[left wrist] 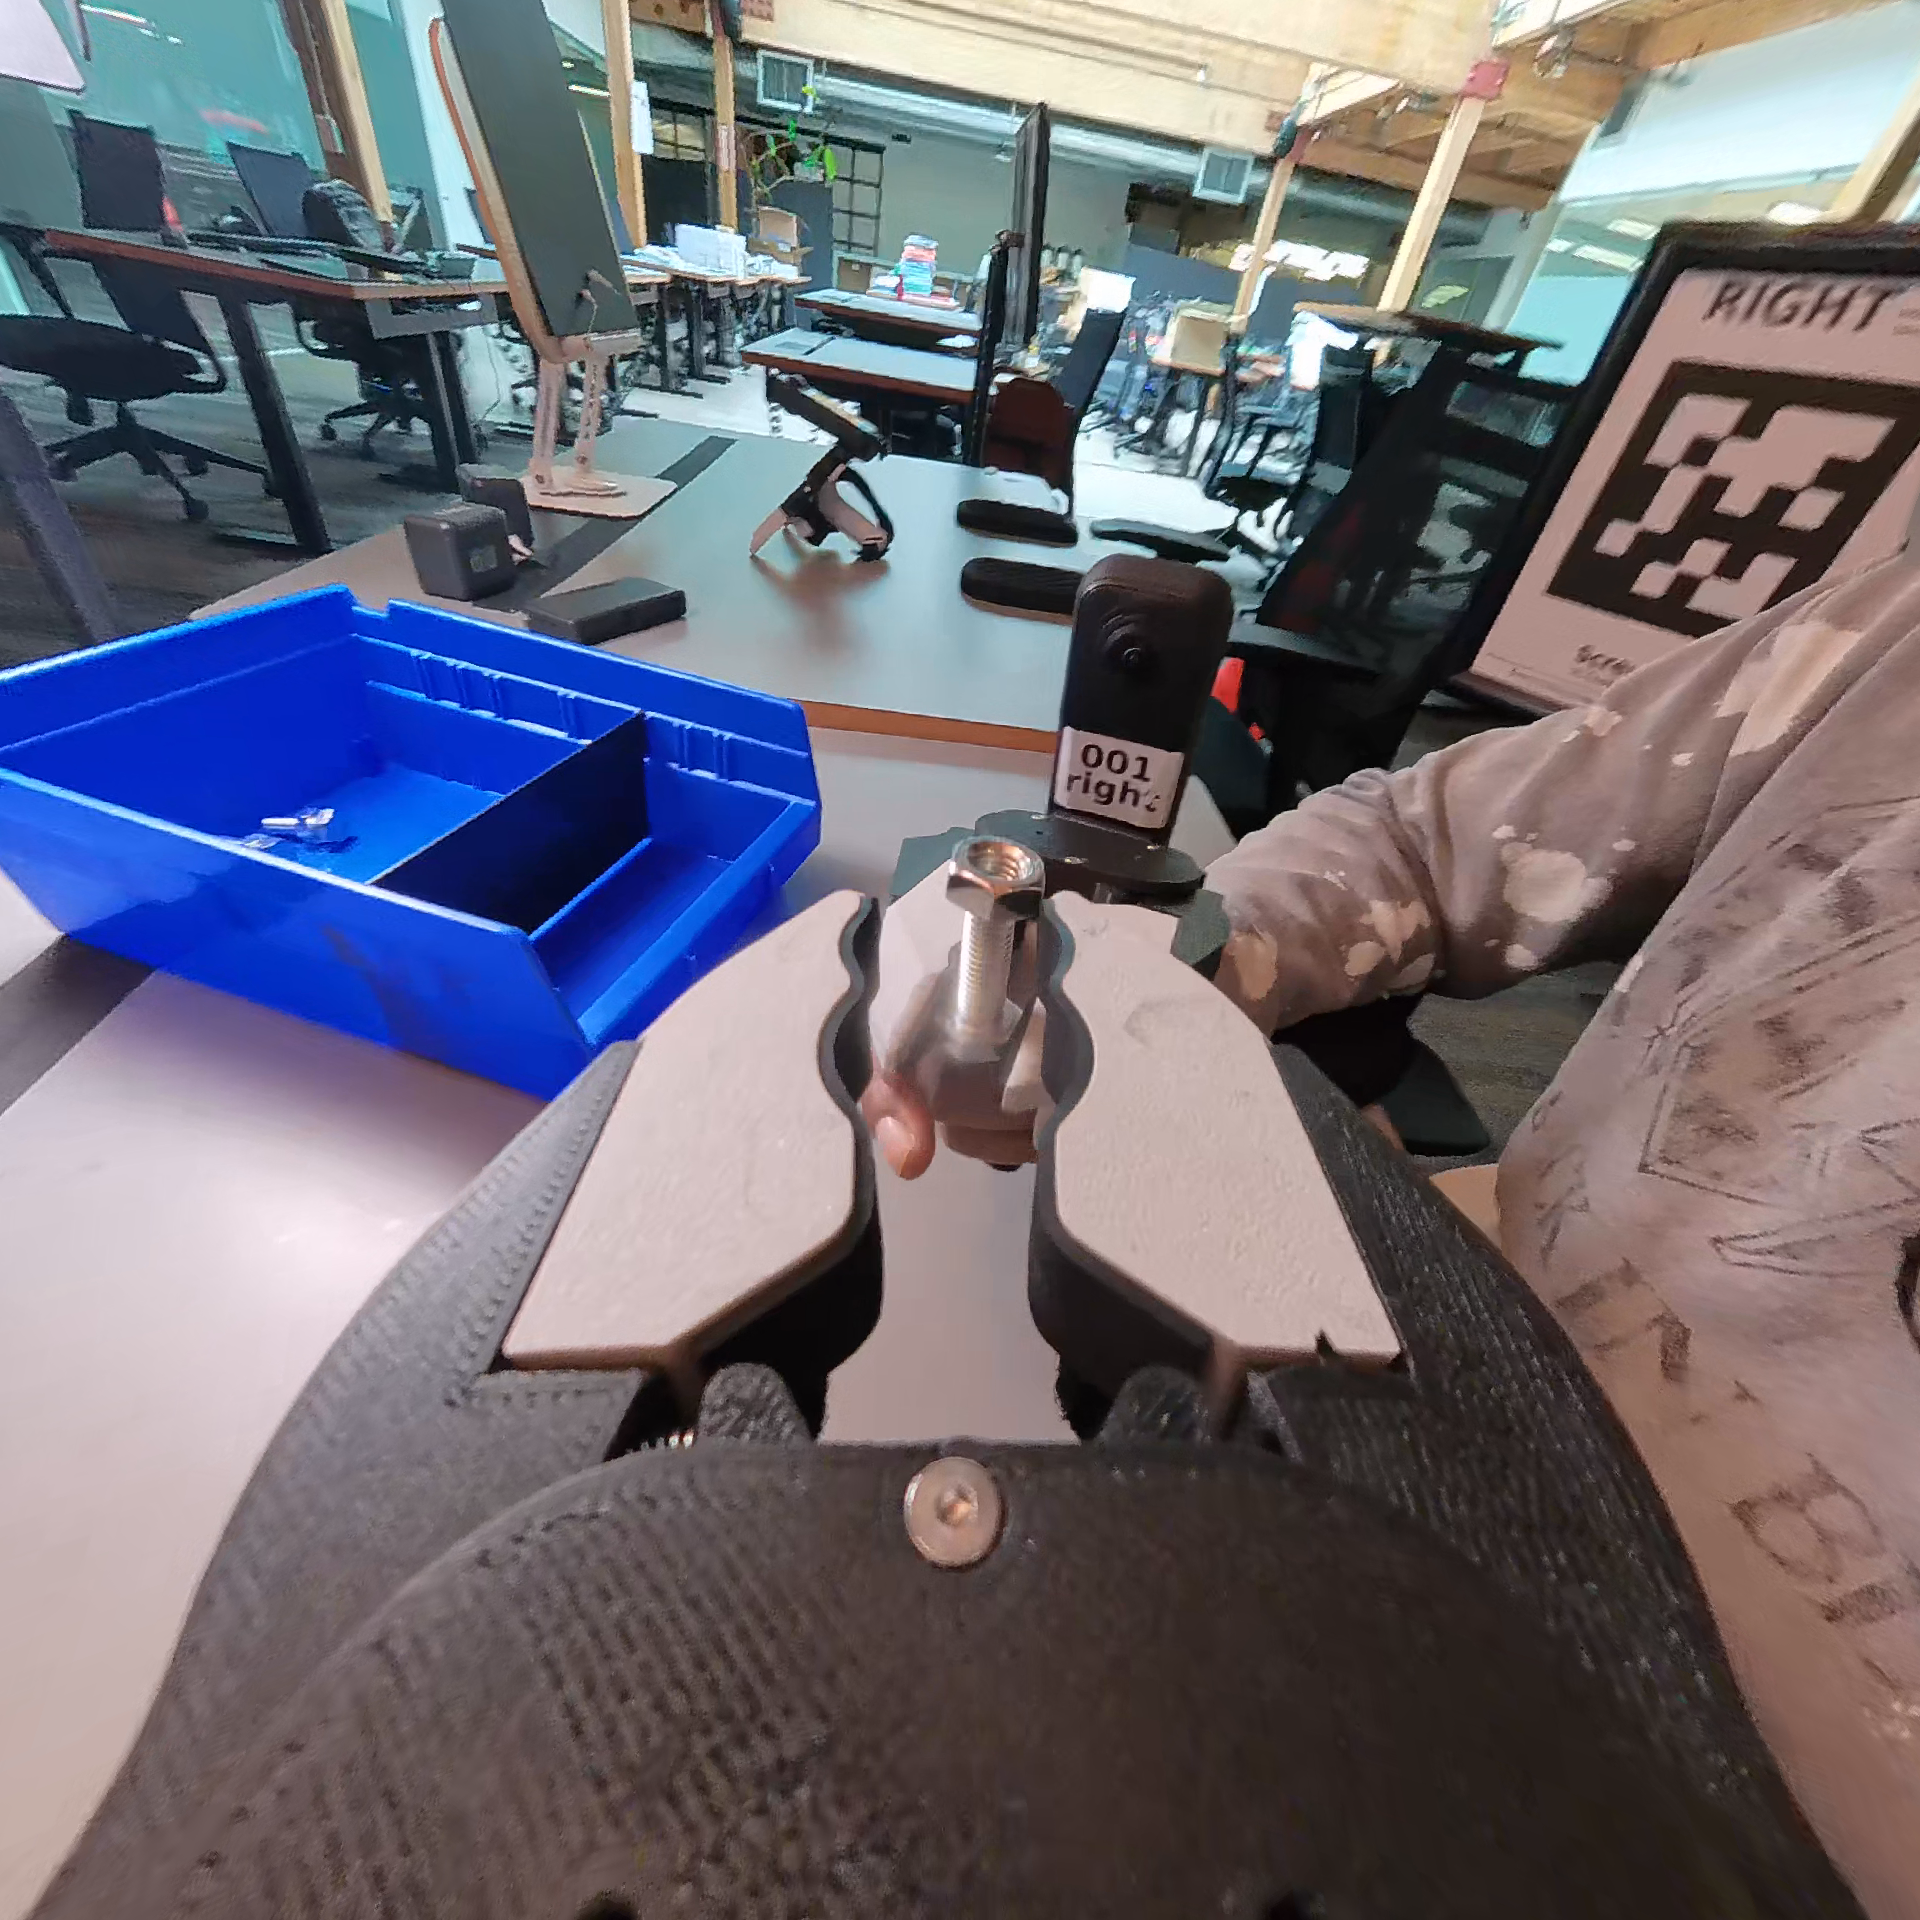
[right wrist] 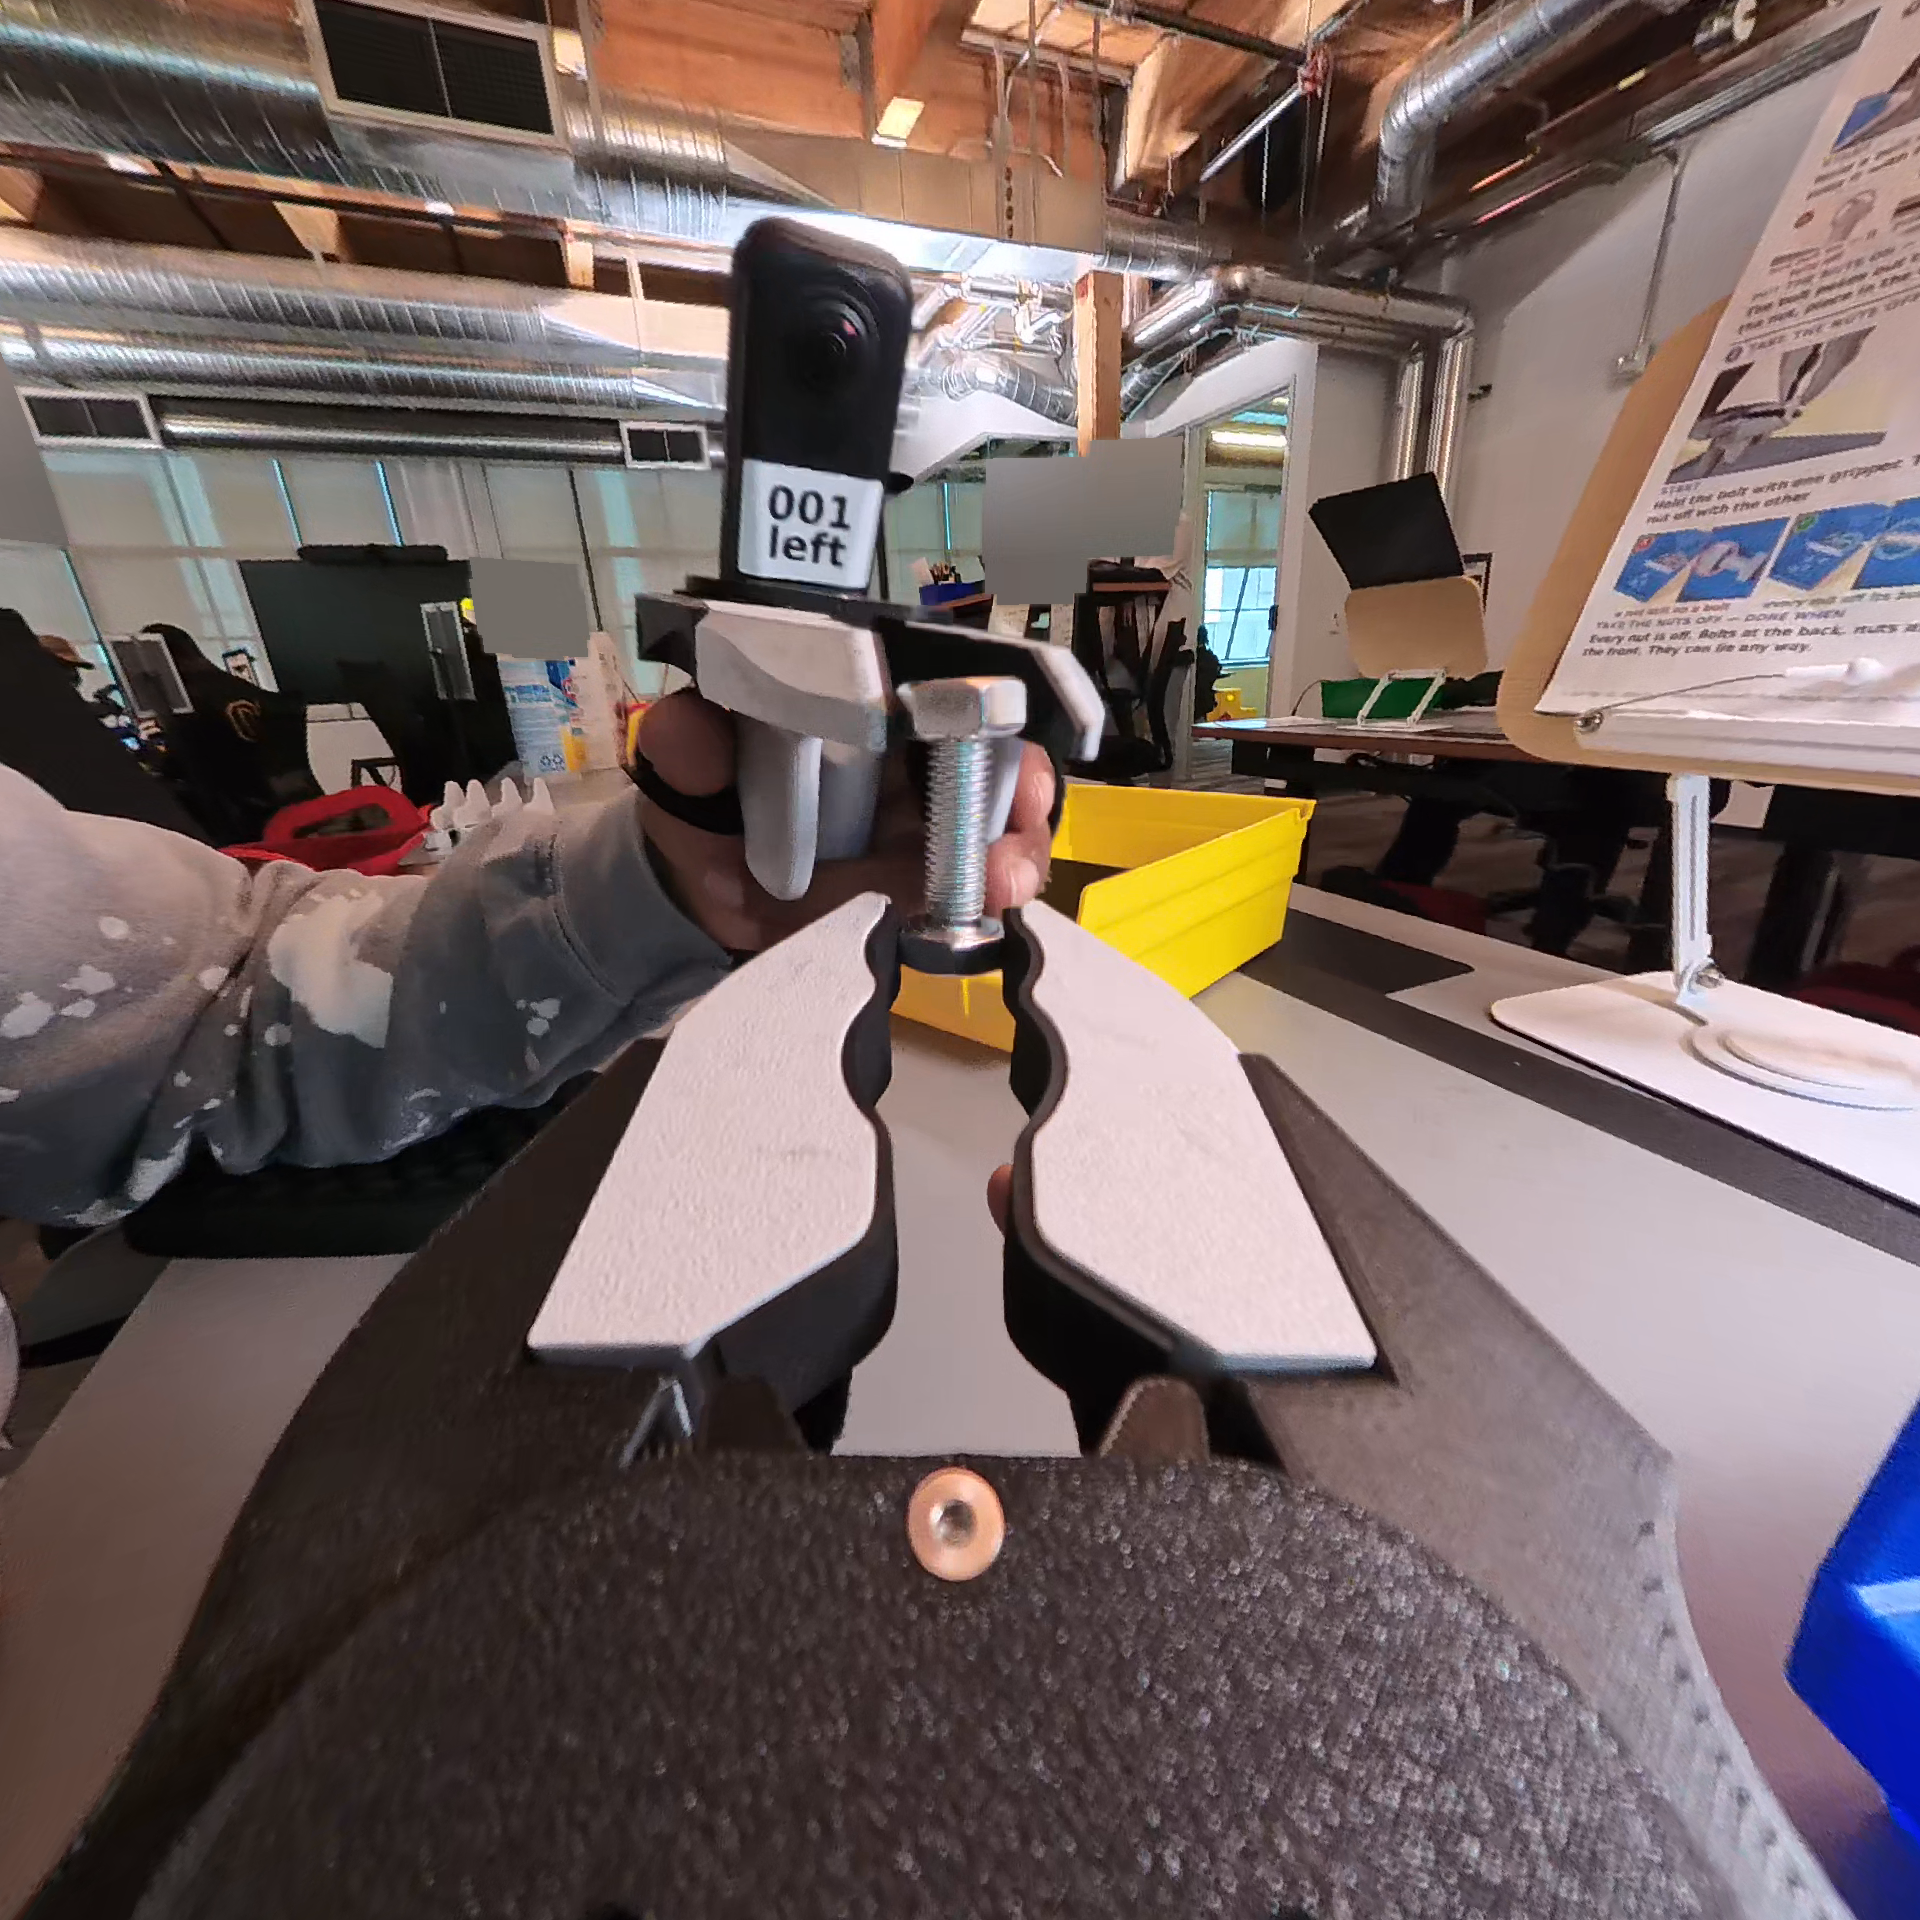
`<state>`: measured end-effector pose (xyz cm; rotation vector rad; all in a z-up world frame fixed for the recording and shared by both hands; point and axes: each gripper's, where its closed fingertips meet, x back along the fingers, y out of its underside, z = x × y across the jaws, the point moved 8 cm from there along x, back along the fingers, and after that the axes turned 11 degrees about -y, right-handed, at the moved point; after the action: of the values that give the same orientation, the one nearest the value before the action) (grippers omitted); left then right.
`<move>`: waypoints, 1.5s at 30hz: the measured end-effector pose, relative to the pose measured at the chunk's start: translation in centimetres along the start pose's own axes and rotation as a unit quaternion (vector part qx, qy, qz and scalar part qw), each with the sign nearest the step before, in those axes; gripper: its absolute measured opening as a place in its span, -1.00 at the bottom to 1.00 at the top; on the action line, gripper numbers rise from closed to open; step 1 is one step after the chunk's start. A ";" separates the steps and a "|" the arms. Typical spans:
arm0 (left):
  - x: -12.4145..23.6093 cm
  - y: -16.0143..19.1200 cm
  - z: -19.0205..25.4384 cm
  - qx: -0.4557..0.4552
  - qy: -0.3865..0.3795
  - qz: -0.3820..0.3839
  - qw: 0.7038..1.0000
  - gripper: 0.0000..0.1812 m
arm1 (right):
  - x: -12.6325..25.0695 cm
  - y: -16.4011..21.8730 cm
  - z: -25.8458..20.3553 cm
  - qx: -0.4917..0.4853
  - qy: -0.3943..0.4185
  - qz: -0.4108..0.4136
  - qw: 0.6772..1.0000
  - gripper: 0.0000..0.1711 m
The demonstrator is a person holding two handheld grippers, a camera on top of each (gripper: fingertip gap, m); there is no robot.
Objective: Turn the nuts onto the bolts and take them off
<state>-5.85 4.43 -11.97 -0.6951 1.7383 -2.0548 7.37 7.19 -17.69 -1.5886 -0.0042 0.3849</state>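
Note:
A silver bolt [left wrist: 982, 961] is held between both grippers above the table. My left gripper [left wrist: 961, 935] is shut on the bolt's hex head [left wrist: 961, 1060], which sits in the recess between the fingers. A silver nut [left wrist: 994, 878] sits on the far end of the thread. In the right wrist view my right gripper [right wrist: 951, 925] is shut on this nut [right wrist: 951, 948] at its fingertips. The bolt [right wrist: 958, 821] rises from there to the head [right wrist: 961, 712], held in the left gripper [right wrist: 935, 696]. The right gripper's body [left wrist: 1101, 868] shows just behind the nut.
A blue bin [left wrist: 665, 935] with a black divider stands to the left, with a few small metal parts [left wrist: 296, 826] in its back compartment. A yellow bin [right wrist: 1174, 883] lies beyond the grippers. An instruction sheet on a stand [right wrist: 1714, 468] is at the right. A person's sleeved arms hold both grippers. Left and right tips are no more than a few centimetres apart.

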 end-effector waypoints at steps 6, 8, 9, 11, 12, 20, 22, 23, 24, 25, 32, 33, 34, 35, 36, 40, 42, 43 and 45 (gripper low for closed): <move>0.8 -0.1 -0.8 0.011 -0.013 0.015 1.000 -0.76 | 0.5 -1.4 -0.4 0.020 -0.027 0.036 0.999 -0.79; 0.5 0.0 -0.4 0.012 0.006 0.011 1.000 -0.71 | 0.5 -1.3 -0.2 0.016 -0.022 0.034 0.999 -0.78; 0.2 0.3 -0.3 0.015 0.013 0.000 1.000 -0.68 | 0.5 -1.2 -0.1 0.013 -0.022 0.033 0.999 -0.78; -0.1 0.9 -0.6 0.007 0.004 -0.019 1.000 -0.70 | 0.5 -0.9 0.0 0.011 -0.022 0.028 0.999 -0.79; 0.1 1.0 -1.1 0.010 -0.004 -0.015 1.000 -0.73 | 0.6 -1.0 0.1 0.013 -0.020 0.026 0.999 -0.79; 2.6 1.0 -4.8 0.031 -0.093 -0.004 0.995 -0.73 | 1.7 -1.6 1.2 0.015 0.009 0.038 0.999 -0.79; 3.3 0.9 -5.7 0.039 -0.119 0.006 0.992 -0.73 | 1.7 -1.5 1.3 0.010 0.011 0.036 0.999 -0.79; 3.7 0.8 -6.2 0.045 -0.131 0.013 0.990 -0.73 | 1.7 -1.4 1.3 0.009 0.011 0.034 0.999 -0.79; 4.1 0.6 -6.6 0.052 -0.140 0.020 0.989 -0.73 | 1.7 -1.4 1.3 0.010 0.011 0.033 0.999 -0.79; 4.5 0.5 -6.9 0.057 -0.148 0.026 0.987 -0.73 | 1.7 -1.4 1.3 0.010 0.011 0.033 0.999 -0.79; 9.0 -1.4 -8.9 0.057 -0.238 0.101 0.964 -0.74 | 1.7 -1.3 1.4 0.007 0.014 0.029 0.999 -0.79; 9.9 -1.7 -9.1 0.057 -0.249 0.114 0.960 -0.74 | 1.7 -1.2 1.4 0.007 0.014 0.028 0.999 -0.78; 10.6 -2.0 -9.2 0.056 -0.260 0.122 0.956 -0.74 | 1.7 -1.2 1.5 0.007 0.014 0.027 1.000 -0.79; 11.3 -2.2 -9.4 0.055 -0.269 0.129 0.953 -0.74 | 1.7 -1.1 1.5 0.006 0.014 0.026 1.000 -0.78; 11.9 -2.4 -9.4 0.054 -0.276 0.135 0.950 -0.74 | 1.7 -1.1 1.5 0.005 0.014 0.026 1.000 -0.79; 13.4 -2.8 -9.7 0.053 -0.293 0.149 0.943 -0.74 | 1.6 -1.0 1.5 0.004 0.014 0.025 1.000 -0.79; 13.7 -2.8 -9.8 0.054 -0.298 0.150 0.941 -0.73 | 1.6 -1.0 1.5 0.003 0.015 0.025 1.000 -0.79; 13.9 -2.9 -9.8 0.053 -0.301 0.151 0.940 -0.73 | 1.7 -1.0 1.5 0.003 0.015 0.025 1.000 -0.79; 14.0 -2.9 -9.9 0.052 -0.304 0.151 0.939 -0.73 | 1.7 -1.0 1.6 0.002 0.016 0.024 1.000 -0.79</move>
<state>-22.85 5.00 -8.47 -0.8533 1.2748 -1.4974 8.79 9.16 -17.11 -1.5925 0.0596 0.3977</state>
